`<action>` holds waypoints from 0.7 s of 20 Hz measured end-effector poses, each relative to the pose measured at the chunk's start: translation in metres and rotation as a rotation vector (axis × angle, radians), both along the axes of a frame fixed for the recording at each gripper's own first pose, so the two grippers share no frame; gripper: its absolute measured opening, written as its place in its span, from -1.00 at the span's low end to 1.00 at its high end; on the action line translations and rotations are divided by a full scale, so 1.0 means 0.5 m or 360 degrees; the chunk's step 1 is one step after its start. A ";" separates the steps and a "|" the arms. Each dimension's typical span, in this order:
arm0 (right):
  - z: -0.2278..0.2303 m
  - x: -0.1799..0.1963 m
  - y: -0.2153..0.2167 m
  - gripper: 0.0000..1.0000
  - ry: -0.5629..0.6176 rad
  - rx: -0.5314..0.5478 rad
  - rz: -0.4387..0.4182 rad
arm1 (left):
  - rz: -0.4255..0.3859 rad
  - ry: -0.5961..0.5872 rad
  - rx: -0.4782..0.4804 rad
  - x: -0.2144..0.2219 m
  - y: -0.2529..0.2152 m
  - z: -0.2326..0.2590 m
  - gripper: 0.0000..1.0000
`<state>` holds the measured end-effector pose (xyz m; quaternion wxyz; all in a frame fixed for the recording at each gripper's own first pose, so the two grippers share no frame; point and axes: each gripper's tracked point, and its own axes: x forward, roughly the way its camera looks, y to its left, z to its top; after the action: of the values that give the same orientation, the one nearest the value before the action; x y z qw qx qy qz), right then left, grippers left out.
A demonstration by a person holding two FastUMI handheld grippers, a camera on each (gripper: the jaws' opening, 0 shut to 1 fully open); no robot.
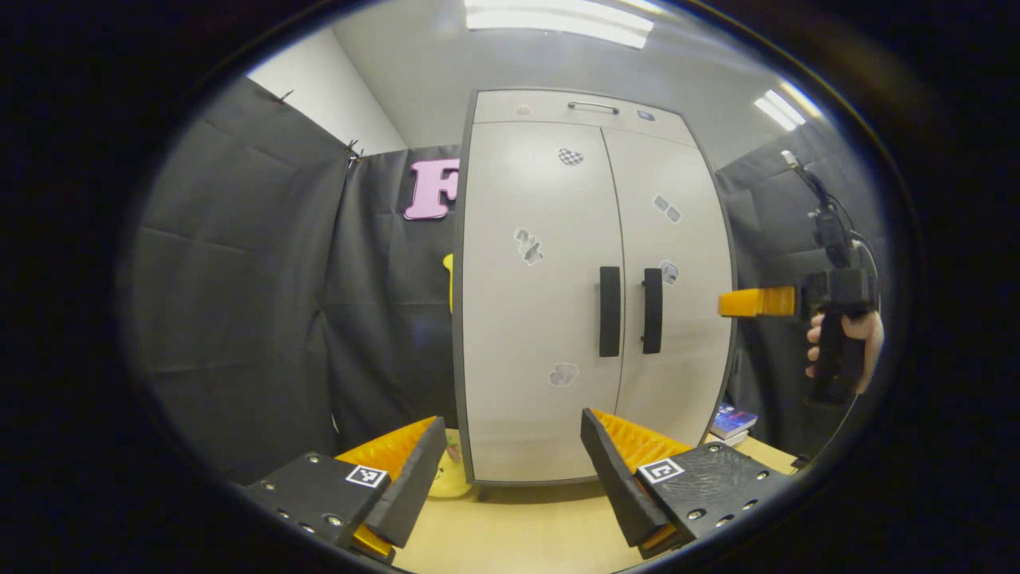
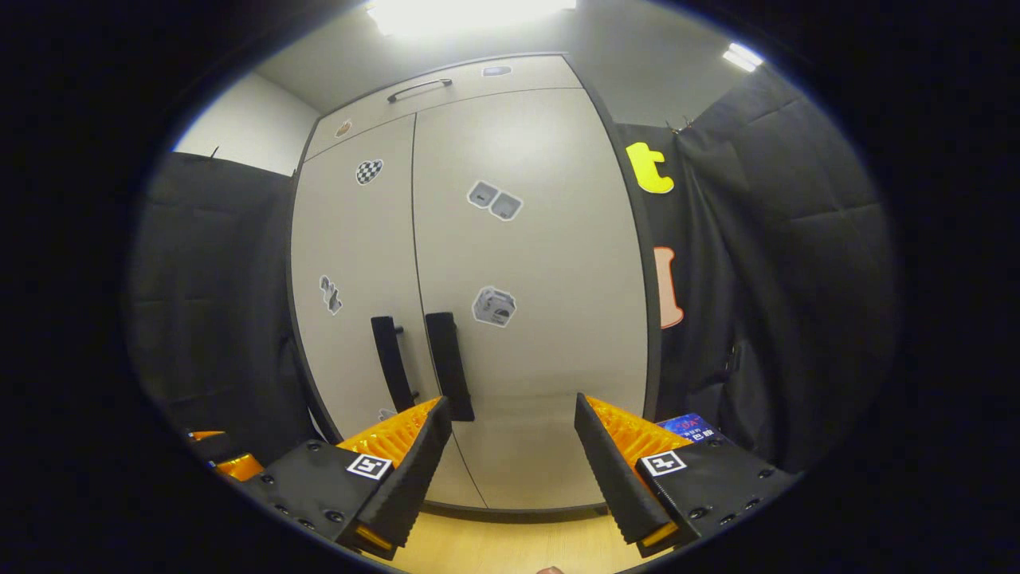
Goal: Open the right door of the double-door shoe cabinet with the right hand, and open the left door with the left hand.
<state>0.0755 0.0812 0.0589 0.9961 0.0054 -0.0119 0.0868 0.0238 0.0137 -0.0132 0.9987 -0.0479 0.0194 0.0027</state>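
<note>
**Left gripper view and right gripper view: both doors shut, both claws apart**

Left gripper view looks straight at the shoe cabinet, which stands upright on the pale wooden bench in front of the dark cloth wall. Its left door and right door are both closed, meeting at a thin seam down the middle. The left handle and the right handle are dark vertical bars just beside that seam, one on each side. A shallow top panel with a small metal pull runs above the doors, and several small stickers dot the fronts.

The left claw sits low in the view, its fingers spread wide apart with nothing between them, short of the cabinet and not touching it. To the far right of this view, the right claw is held by a hand level with the handles, beside the cabinet's right edge; from this side angle its fingers overlap.

In the right gripper view, the right claw shows its fingers clearly apart and empty. Its left finger overlaps the bottom end of the right handle in the picture; whether they touch cannot be told. The left handle stands just beside it across the seam.

A stack of books lies on the bench near the cabinet's lower right corner, and a small yellow object rests by its lower left corner.
</note>
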 end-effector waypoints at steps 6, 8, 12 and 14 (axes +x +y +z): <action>0.035 0.085 0.094 0.92 0.0012 -0.0016 0.0086 | -0.0022 0.0067 -0.0159 0.004 0.014 -0.023 0.95; 0.031 0.114 0.115 0.92 0.0009 -0.0076 0.0078 | 0.0019 0.0090 -0.0167 0.002 0.043 -0.038 0.95; 0.005 0.165 0.136 0.76 0.0057 -0.0106 0.0033 | 0.0063 0.0155 -0.0082 -0.011 0.089 -0.088 0.96; -0.014 0.191 0.147 0.77 0.0105 -0.0091 0.0019 | 0.0060 0.0183 -0.0055 -0.012 0.093 -0.109 0.95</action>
<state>0.1707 0.1545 0.0521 0.9952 -0.0203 0.0236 0.0930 0.0180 0.0601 -0.0678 0.9947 -0.0653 0.0760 0.0238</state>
